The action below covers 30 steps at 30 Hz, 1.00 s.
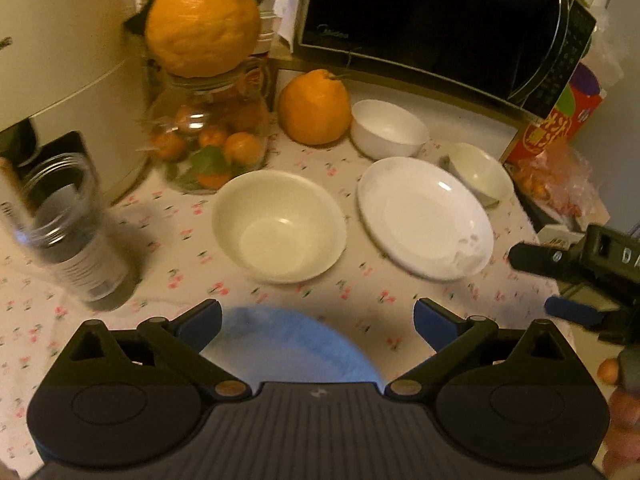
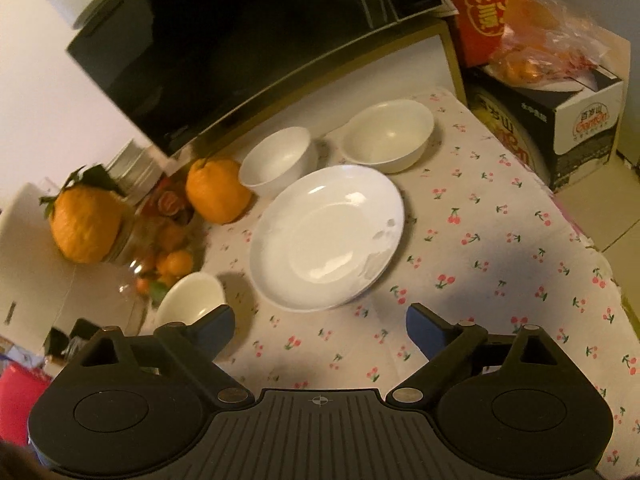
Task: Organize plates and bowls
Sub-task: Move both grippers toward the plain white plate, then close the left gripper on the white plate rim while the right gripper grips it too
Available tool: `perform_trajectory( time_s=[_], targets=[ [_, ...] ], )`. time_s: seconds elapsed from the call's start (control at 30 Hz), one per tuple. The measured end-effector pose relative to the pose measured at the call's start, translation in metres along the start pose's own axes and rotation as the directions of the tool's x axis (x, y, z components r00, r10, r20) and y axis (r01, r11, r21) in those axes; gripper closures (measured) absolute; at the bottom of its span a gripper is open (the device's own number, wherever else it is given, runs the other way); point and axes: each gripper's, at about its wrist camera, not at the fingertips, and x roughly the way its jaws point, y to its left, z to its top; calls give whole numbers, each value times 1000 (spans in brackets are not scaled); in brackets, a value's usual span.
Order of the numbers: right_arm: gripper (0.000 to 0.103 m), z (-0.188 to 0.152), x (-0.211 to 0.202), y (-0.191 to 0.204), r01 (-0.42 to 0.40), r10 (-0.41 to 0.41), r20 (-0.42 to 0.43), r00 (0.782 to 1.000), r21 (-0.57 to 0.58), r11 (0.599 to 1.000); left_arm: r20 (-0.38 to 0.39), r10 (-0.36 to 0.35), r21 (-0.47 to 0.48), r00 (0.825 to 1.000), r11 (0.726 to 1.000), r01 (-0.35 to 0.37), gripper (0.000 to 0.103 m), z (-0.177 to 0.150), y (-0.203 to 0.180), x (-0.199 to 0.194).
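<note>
Left of the white plate [image 1: 425, 216] on the counter [image 1: 360, 292] an upright cream bowl [image 1: 279, 226] sits; behind the plate stand two smaller bowls, mouths up. The plate's oval runs toward the microwave [image 1: 440, 20]. The left hand-held gripper [image 1: 318, 320] and right hand-held gripper [image 2: 320, 326] are both spread wide, empty.

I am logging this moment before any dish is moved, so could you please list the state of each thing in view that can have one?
left gripper: open, empty.
right gripper: open, empty.
white plate: upright, empty, apart from the bowls.
large bowl: upright, empty, unstacked.
two small bowls: upright, empty, unstacked.
glass jar: holds small oranges; a big orange sits on its mouth.
microwave: door shut.
clear tumbler: upright; contents unclear.
</note>
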Motion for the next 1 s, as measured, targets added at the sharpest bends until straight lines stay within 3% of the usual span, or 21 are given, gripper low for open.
perform_trajectory(
  time_s=[0.37, 0.6, 1.0],
  targets=[
    [9, 16, 28, -18, 13, -12, -19, 1000, 73, 997, 73, -42, 83, 996, 996, 35, 1, 45, -23, 38],
    [9, 20, 44, -36, 23, -19, -28, 999, 144, 989, 68, -91, 121, 993, 989, 83, 2, 60, -33, 73],
    [9, 26, 63, -63, 22, -22, -4, 1000, 243, 970, 29, -164, 140, 986, 977, 159, 14, 74, -35, 112]
  ],
)
